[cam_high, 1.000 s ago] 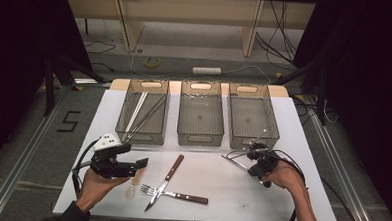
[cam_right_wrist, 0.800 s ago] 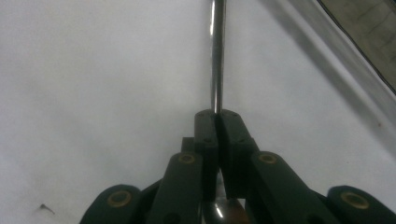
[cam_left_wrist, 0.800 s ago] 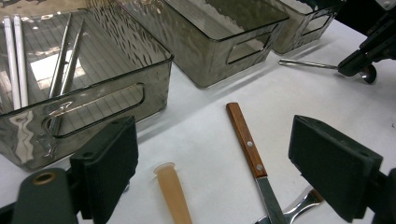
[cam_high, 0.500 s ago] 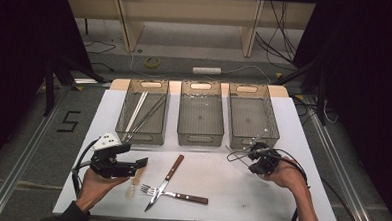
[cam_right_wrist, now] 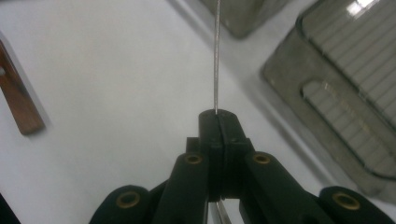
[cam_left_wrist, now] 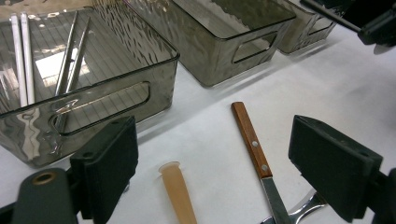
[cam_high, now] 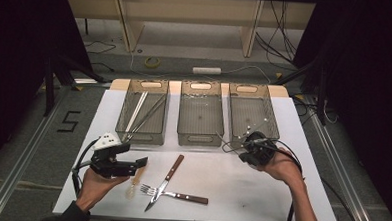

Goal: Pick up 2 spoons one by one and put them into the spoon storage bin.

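Sorting | right gripper (cam_high: 250,149) clenching thin metal utensil (cam_right_wrist: 216,56), long axis pointing away from jaws toward left, hovering just near of right bin (cam_high: 254,113) | left gripper (cam_left_wrist: 224,172) gaping over table, grasping nothing | right jaws just closing, hand now lifting since earlier frame

The high view looks forward and down over the bench (cam_high: 300,195); both gripper views sit low, close beside the wooden-handled knife (cam_left_wrist: 251,140), which all three views share.
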`<control>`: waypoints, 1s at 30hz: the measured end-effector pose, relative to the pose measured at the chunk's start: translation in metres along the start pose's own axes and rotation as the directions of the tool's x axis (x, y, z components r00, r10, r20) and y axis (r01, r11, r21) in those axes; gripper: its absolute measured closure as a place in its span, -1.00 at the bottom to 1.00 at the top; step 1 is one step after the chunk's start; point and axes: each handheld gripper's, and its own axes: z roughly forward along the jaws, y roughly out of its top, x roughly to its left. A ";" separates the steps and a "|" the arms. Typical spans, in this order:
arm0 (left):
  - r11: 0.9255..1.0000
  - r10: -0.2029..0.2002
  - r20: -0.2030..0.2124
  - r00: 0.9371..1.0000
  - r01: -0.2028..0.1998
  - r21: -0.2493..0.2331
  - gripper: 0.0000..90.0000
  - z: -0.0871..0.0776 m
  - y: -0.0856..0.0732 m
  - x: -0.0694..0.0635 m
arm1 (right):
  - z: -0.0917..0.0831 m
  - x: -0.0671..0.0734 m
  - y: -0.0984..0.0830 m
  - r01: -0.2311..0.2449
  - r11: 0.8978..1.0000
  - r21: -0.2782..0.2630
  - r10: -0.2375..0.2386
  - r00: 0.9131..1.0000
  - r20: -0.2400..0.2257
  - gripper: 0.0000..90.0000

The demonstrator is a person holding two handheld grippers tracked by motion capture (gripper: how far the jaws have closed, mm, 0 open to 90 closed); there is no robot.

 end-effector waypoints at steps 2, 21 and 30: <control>1.000 0.000 0.000 1.000 0.000 -0.003 -0.66 0.000 0.000 0.000 | -0.002 0.001 0.008 0.004 1.000 -0.026 -0.004 1.000 -0.005 1.00; 1.000 0.001 -0.005 1.000 -0.001 -0.009 -0.66 0.000 0.000 0.000 | 0.008 -0.013 0.084 -0.046 0.990 -0.131 0.046 0.999 -0.002 1.00; 1.000 0.001 -0.005 1.000 -0.001 -0.022 -0.66 -0.001 0.000 0.000 | 0.018 -0.021 0.104 -0.066 0.987 -0.145 0.068 0.998 0.011 1.00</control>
